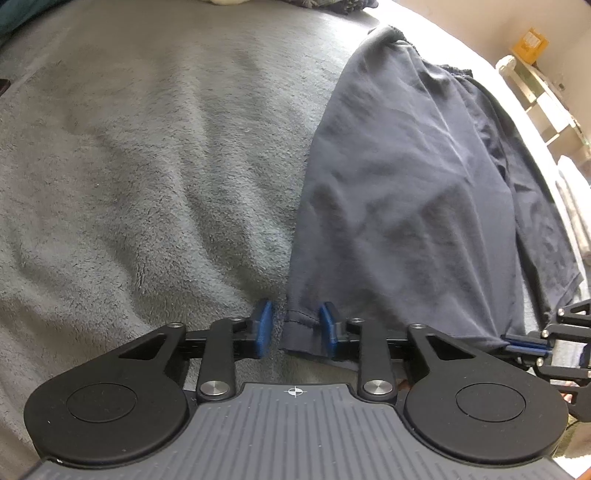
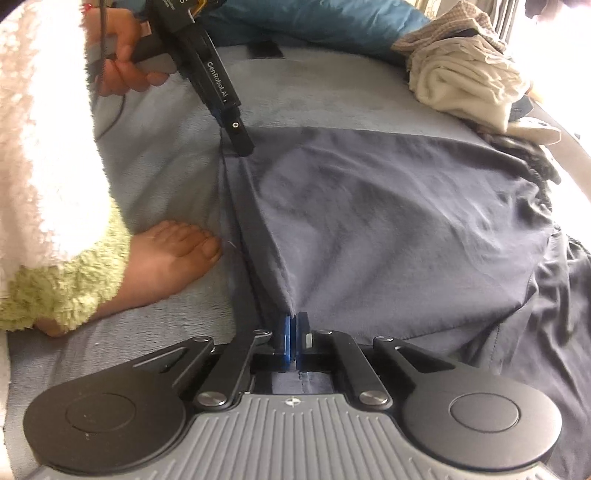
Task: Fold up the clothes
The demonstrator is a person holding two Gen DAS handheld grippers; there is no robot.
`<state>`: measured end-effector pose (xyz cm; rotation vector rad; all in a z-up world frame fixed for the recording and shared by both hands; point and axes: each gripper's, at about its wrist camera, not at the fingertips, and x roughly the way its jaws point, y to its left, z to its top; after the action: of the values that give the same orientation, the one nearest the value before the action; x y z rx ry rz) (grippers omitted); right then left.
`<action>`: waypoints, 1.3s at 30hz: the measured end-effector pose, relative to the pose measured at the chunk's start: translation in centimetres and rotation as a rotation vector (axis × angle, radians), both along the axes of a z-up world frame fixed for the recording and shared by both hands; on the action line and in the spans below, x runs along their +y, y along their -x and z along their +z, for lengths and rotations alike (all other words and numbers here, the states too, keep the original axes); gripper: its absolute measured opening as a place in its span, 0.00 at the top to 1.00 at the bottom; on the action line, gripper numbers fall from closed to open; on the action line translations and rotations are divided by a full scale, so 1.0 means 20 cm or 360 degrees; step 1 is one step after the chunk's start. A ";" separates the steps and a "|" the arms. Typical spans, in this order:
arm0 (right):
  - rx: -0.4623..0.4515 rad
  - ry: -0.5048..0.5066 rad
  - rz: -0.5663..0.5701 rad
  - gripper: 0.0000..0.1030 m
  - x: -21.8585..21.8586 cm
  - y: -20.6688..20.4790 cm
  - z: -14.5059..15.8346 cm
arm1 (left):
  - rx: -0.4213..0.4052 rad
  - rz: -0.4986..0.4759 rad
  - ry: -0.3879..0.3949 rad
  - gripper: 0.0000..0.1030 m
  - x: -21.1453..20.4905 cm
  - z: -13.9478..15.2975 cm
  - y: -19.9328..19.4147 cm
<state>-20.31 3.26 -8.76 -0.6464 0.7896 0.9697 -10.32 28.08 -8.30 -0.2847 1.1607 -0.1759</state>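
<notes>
A dark navy garment (image 1: pixel 406 192) lies spread on a grey fleece blanket (image 1: pixel 147 166). In the left wrist view my left gripper (image 1: pixel 295 328) is open, and the garment's near hemmed corner sits loose between its blue pads (image 1: pixel 263 325). My right gripper (image 1: pixel 524 345) shows at the right edge, pinching the other near corner. In the right wrist view my right gripper (image 2: pixel 294 339) is shut on the navy garment's (image 2: pixel 388 221) edge, which rises in a ridge from the jaws. My left gripper (image 2: pixel 240 142) points down at the far corner, with a hand (image 2: pixel 122 62) holding it.
A bare foot (image 2: pixel 173 254) and a fluffy green and white sleeve (image 2: pixel 62 288) rest on the blanket to the left. A heap of pale clothes (image 2: pixel 465 70) and a blue cover (image 2: pixel 314 22) lie at the back. A shelf (image 1: pixel 546 99) stands beyond the bed's right edge.
</notes>
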 end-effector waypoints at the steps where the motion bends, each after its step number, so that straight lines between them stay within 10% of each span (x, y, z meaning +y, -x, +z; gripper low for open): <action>1: 0.0017 -0.0007 0.0003 0.98 0.00 0.00 0.00 | -0.0003 -0.0003 0.0006 0.82 0.00 0.00 0.00; 17: 0.0160 -0.0066 0.0018 0.97 -0.03 -0.04 0.02 | 0.0017 -0.0068 -0.0041 0.97 0.01 0.04 -0.02; 29: 0.0853 -0.0307 -0.0287 0.81 -0.22 -0.11 -0.05 | 0.0049 -0.0062 -0.0030 0.90 0.03 0.01 -0.02; 39: 0.1184 -0.0926 -0.1145 0.69 -0.71 -0.29 -0.09 | 0.0037 -0.0012 0.0075 0.65 0.09 0.07 -0.03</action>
<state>-14.60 -11.01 -10.59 0.5312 1.2004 0.6915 -9.71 29.95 -6.83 -0.3245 1.1820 -0.2071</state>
